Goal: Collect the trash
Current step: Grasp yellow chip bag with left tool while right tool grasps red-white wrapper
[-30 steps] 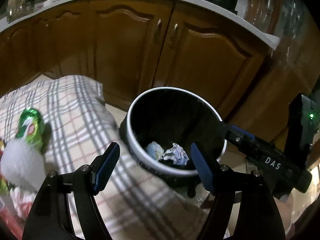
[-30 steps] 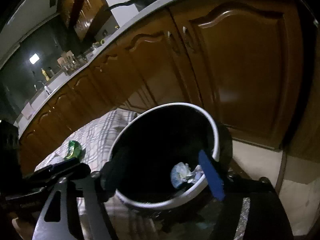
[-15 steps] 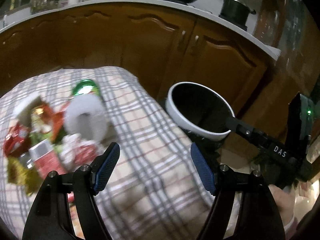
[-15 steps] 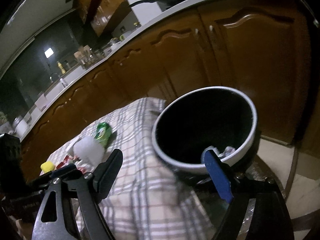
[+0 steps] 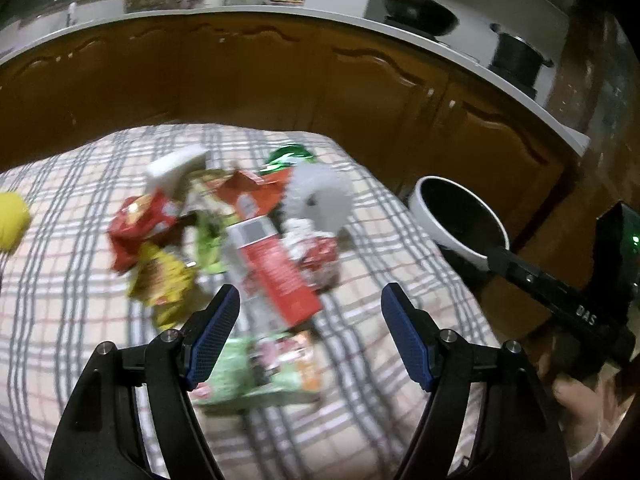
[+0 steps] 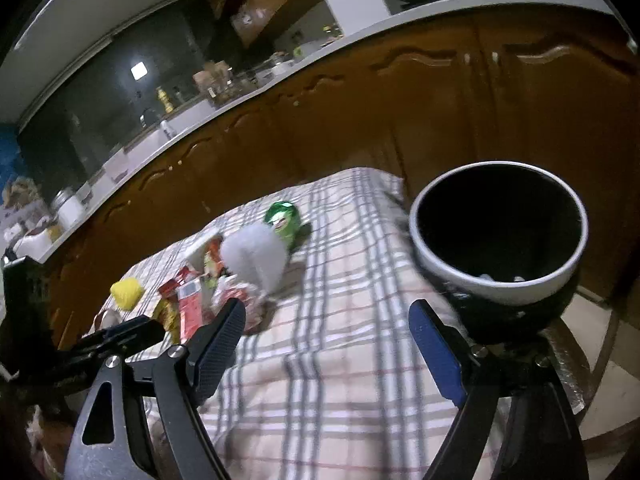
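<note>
- Brown wooden kitchen cabinets (image 5: 248, 76) stood behind a plaid-clothed worktop (image 6: 344, 336).
- Mixed wrappers, cartons and a green can (image 5: 286, 158) lay heaped there.
- The round white-rimmed black bin (image 6: 498, 236) held pale scraps.
- Left tongs (image 5: 310, 334) and right tongs (image 6: 330, 350) gaped wide, empty.

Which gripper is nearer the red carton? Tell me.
Left. The left gripper hovers open right over the red carton; the right gripper hangs off beside the trash bin.
</note>
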The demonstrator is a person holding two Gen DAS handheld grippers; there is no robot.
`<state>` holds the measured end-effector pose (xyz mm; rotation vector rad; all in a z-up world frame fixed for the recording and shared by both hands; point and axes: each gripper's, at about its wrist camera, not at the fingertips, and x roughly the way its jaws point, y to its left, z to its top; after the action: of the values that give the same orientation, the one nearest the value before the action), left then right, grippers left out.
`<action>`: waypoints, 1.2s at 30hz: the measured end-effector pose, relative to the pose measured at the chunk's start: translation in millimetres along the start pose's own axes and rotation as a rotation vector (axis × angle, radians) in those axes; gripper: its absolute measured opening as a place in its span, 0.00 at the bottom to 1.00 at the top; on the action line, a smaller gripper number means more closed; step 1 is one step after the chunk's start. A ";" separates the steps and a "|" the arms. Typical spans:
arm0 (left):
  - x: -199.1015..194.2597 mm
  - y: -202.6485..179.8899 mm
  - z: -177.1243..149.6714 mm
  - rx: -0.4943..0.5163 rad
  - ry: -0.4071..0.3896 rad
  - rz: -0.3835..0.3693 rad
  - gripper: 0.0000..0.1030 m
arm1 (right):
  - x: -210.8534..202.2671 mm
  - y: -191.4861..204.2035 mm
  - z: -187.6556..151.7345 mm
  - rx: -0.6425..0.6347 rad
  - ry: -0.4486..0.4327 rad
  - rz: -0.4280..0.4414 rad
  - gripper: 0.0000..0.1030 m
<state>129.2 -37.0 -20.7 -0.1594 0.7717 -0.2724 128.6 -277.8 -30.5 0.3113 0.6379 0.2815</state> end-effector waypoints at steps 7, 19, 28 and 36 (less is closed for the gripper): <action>-8.8 27.5 -5.5 -0.057 -0.004 0.024 0.73 | 14.2 31.8 -7.3 -0.054 0.030 0.032 0.83; 4.5 83.4 5.8 -0.146 0.024 0.123 0.73 | 60.8 56.7 -4.8 -0.089 0.114 0.093 0.68; 42.9 99.3 4.8 -0.106 0.073 0.155 0.49 | 107.4 67.3 -6.1 -0.100 0.195 0.115 0.58; 47.8 93.0 4.6 -0.059 0.074 0.121 0.21 | 127.5 73.7 -14.5 -0.116 0.243 0.141 0.20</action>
<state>182.2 37.5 -71.7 -0.1582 0.8601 -0.1410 205.8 -162.8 -82.7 0.2117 0.8371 0.4950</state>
